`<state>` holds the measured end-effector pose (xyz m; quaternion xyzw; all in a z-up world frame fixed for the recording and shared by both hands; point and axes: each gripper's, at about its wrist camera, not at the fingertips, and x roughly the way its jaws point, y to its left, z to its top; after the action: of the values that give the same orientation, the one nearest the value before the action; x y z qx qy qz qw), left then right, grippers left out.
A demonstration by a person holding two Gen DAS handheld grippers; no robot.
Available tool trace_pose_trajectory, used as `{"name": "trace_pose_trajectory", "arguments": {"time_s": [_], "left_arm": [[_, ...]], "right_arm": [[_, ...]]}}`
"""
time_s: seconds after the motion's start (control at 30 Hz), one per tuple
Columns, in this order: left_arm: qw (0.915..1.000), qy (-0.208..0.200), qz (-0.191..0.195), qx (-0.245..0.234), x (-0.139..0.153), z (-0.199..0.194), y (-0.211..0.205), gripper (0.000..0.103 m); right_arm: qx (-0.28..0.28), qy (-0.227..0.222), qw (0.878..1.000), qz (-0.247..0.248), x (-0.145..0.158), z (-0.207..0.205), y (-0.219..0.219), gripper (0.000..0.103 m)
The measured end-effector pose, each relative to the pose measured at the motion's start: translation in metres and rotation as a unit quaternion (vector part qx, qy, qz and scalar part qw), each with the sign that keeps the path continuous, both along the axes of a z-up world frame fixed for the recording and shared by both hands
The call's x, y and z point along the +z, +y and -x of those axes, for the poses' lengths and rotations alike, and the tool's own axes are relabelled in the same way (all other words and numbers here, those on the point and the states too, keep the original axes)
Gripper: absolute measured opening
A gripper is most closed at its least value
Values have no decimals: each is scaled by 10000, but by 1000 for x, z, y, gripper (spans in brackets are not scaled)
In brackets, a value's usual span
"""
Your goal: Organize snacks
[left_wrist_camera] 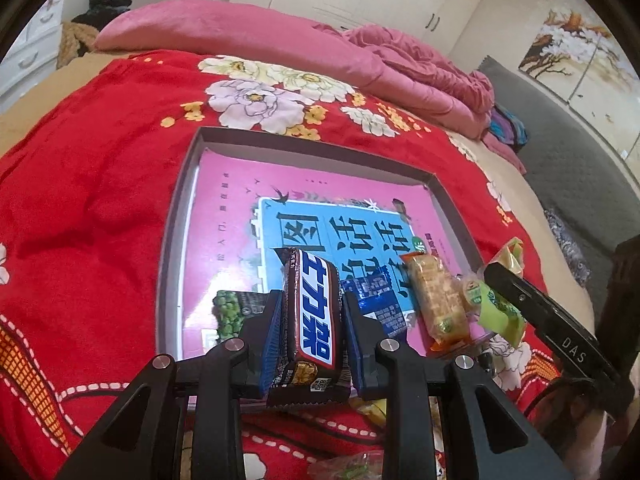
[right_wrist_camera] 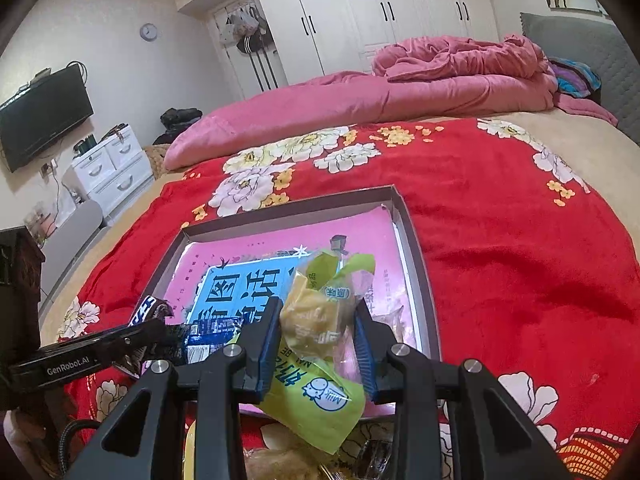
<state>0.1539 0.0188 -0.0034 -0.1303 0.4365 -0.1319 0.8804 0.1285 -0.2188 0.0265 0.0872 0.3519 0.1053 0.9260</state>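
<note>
A shallow grey box (left_wrist_camera: pixel 182 184) with a pink and blue printed bottom lies on the red floral blanket; it also shows in the right wrist view (right_wrist_camera: pixel 416 256). My left gripper (left_wrist_camera: pixel 310 300) is shut on a brown Snickers bar (left_wrist_camera: pixel 316 320), held over the box's near edge. My right gripper (right_wrist_camera: pixel 318 308) is shut on a yellow-green milk snack packet (right_wrist_camera: pixel 316 328), over the box's near right part. In the left wrist view a cracker pack (left_wrist_camera: pixel 438 300) and a green pea packet (left_wrist_camera: pixel 230 314) lie in the box; the right gripper's packet (left_wrist_camera: pixel 500 304) shows at right.
The red floral blanket (right_wrist_camera: pixel 520 240) covers the bed, with a pink quilt (right_wrist_camera: pixel 380 96) heaped behind the box. More snack packets (right_wrist_camera: pixel 280 460) lie below the grippers at the near edge. A grey headboard (left_wrist_camera: pixel 560 128) stands at right; drawers (right_wrist_camera: pixel 108 168) and a TV (right_wrist_camera: pixel 44 116) stand at left.
</note>
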Motion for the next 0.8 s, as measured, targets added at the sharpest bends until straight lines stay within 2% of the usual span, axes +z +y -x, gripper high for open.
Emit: {"name": "trace_pose_trajectory", "arguments": {"time_s": [0.37,0.8], "left_arm": [[9999,119,-54,-95,-9,-8,-14,30],[9997,117,-123,-203,-9,-7,-22,30]], "right_arm": [[-65,212,9997,38,-9,-9,1,34],[-37,215,9997,56,-11,-11,6,34]]}}
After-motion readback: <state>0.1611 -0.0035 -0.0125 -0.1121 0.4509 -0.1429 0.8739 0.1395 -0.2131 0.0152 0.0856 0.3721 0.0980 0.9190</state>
